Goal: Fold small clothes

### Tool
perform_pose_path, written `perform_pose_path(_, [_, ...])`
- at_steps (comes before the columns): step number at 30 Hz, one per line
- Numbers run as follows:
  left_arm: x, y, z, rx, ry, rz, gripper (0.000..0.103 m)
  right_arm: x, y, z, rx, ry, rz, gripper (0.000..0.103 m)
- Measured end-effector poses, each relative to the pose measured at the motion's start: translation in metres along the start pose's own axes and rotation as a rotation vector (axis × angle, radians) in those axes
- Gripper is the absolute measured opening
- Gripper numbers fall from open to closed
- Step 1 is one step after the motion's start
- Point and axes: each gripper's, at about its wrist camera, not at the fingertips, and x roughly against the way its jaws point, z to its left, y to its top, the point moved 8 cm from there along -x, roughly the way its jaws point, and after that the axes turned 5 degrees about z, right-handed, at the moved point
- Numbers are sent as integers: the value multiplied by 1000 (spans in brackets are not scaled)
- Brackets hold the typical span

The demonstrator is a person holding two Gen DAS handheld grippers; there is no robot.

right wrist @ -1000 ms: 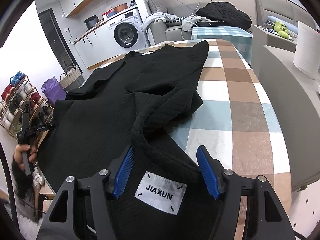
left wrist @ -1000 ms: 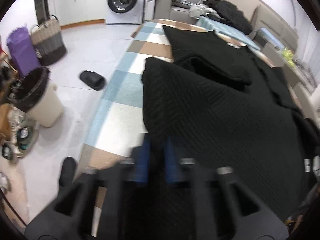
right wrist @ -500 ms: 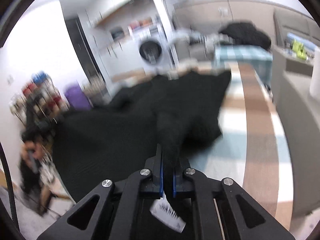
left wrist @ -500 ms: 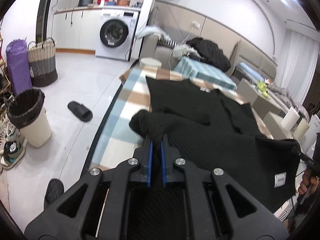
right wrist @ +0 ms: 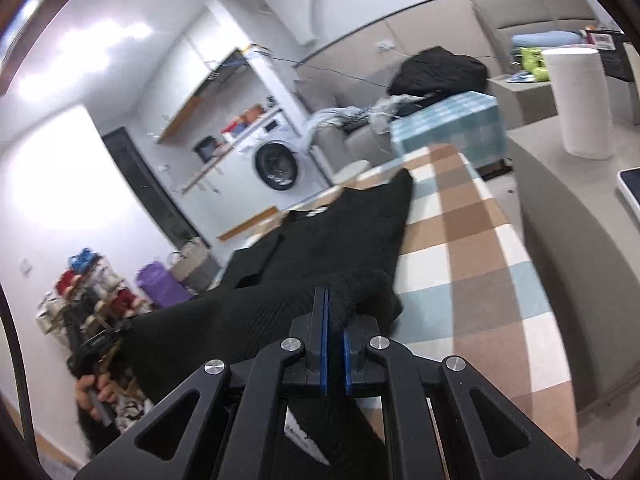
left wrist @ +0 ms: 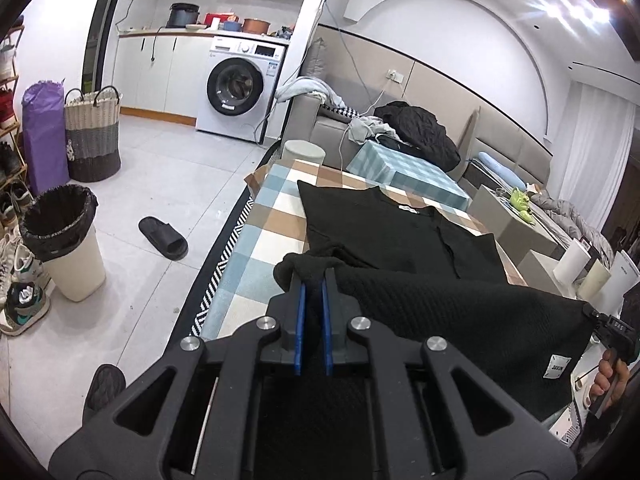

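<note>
Now right gripper (right wrist: 333, 312) clamped on lifted black garment (left wrist: 440, 304); hem raised

Black garment (left wrist: 440, 304): matt, ribbed knit cloth, white woven label. Table cover (left wrist: 272, 216): checked cloth, matt. Left gripper (left wrist: 313, 292): matt black plastic, blue pads, bright metal screws. Floor (left wrist: 160, 184): smooth, faintly glossy tile.

The garment (left wrist: 400, 232) lies on the table (left wrist: 272, 216), near edge lifted between both grippers.

right-wrist view motion-blurred, garment label (right wrist: 304, 438) cut by tongs, unreadable
</note>
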Motion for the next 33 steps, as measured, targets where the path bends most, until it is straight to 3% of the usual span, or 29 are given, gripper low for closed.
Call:
perform_pose_path(5, [23,-5,-8,-23,-14,-38,5,20,-9,11,34,57,-25,5])
perform_pose_path(10, [25,-6,-4,3,-25,-23,5,15,-5,0,-7,28,-9,5])
perform_pose_path(18, [-36,18,3,40,-9,48,5,-38,22,-25,-86,-82,77,5])
perform_pose_path(23, [-89,35,9,53,42,92,5,-80,43,-47,-138,-145,109,5])
perform_pose_path(26, [-121,35,13,62,78,133,5,-107,45,-58,-141,-206,171,5])
perform_pose_path(28, [-136,32,15,45,109,152,5,-118,42,-64,-134,-249,206,11])
perform_pose_path(30, [-141,26,18,46,134,173,9,-120,37,-70,-132,-280,227,27])
perform_pose_path(31, [-147,24,20,45,144,182,16,-117,34,-73,-132,-291,231,33])
perform_pose_path(32, [-150,22,24,44,163,186,29,-112,31,-76,-134,-299,224,46])
perform_pose_path(33, [-148,19,29,52,195,184,38,-107,28,-77,-137,-301,215,51])
